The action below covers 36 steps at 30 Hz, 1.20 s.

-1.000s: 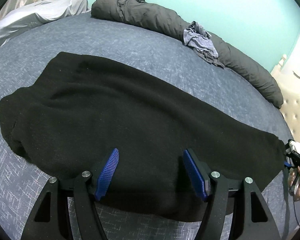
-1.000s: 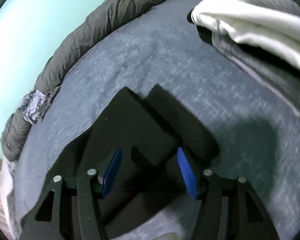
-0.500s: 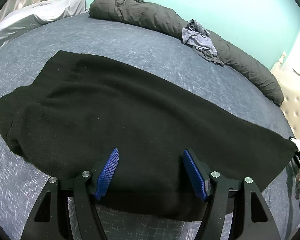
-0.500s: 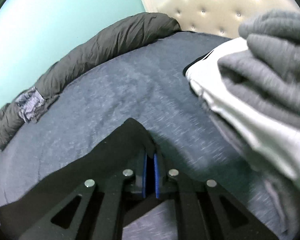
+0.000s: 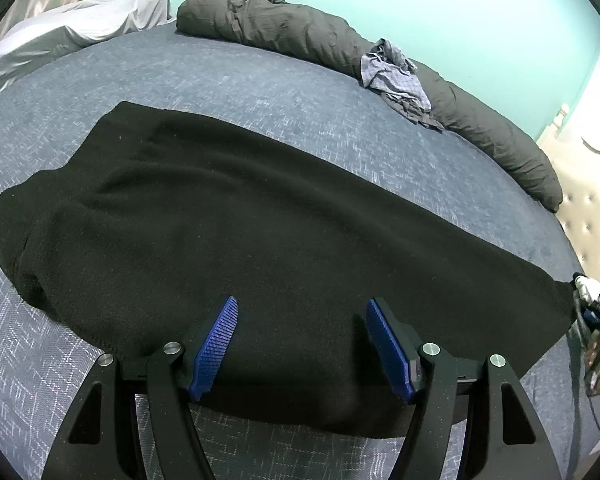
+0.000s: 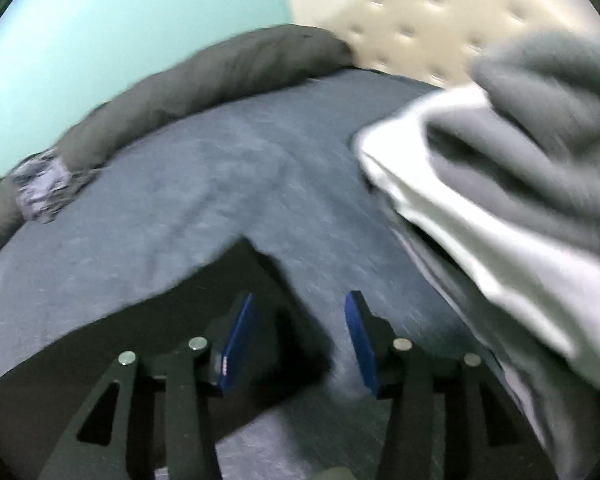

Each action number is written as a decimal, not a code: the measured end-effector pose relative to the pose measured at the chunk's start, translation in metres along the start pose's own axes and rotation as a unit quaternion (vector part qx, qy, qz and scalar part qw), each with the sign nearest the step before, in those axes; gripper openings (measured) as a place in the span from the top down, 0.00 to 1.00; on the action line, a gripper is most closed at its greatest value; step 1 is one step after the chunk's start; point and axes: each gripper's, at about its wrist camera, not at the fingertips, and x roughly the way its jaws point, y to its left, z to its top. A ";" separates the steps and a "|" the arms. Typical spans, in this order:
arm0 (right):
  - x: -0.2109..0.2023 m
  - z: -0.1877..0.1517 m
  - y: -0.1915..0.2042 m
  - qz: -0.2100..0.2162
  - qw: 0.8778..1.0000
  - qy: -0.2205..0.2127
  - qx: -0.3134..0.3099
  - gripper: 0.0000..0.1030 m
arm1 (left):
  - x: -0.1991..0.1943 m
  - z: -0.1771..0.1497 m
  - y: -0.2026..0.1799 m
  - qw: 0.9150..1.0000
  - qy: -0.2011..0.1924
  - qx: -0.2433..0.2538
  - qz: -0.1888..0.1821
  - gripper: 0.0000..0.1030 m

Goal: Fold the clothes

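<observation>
Black garment (image 5: 268, 232) spread flat on blue bed (image 5: 260, 92), both grippers released
Left gripper (image 5: 302, 344) is held spread above near hem, right gripper (image 6: 300, 336) spread at its corner; grey-white clothes pile (image 6: 500, 184) seen only in right view, checked cloth (image 5: 396, 76) on rolled grey duvet (image 5: 292, 28) farthest

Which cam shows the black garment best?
Left wrist. The black garment lies spread across the blue bedcover, nearly all of it in frame and sharp. Right wrist shows only one blurred corner of it, next to the open right gripper.
</observation>
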 end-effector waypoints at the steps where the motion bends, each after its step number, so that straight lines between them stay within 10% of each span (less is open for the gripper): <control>1: 0.003 0.005 0.004 0.005 1.000 0.005 -0.007 0.52 | 0.000 0.000 0.000 1.000 0.000 0.000 0.001 0.31; 11: 0.048 0.022 0.026 -0.006 0.995 0.078 -0.065 0.51 | 0.003 0.001 -0.002 1.000 0.002 0.002 0.006 0.31; 12: 0.051 0.019 0.025 -0.008 0.994 0.086 -0.062 0.56 | 0.003 0.002 -0.002 1.000 0.002 0.003 0.006 0.31; 13: 0.052 0.018 0.022 -0.009 0.995 0.087 -0.057 0.88 | 0.003 0.002 -0.002 1.000 0.002 0.003 0.006 0.31; 14: 0.052 0.017 0.020 -0.010 0.995 0.083 -0.050 0.97 | 0.002 0.002 -0.002 1.000 0.003 0.004 0.006 0.31; 25: -0.010 0.013 0.034 -0.130 0.988 -0.052 -0.059 0.88 | -0.007 0.002 0.002 1.000 -0.002 0.008 0.005 0.31; 31: -0.069 -0.066 0.093 0.045 0.998 -0.015 -0.037 0.78 | -0.027 0.000 0.012 1.000 -0.015 0.004 0.005 0.31; 36: -0.104 -0.157 0.176 0.181 0.979 0.077 -0.052 0.78 | -0.048 -0.002 0.023 1.000 -0.029 0.001 0.008 0.31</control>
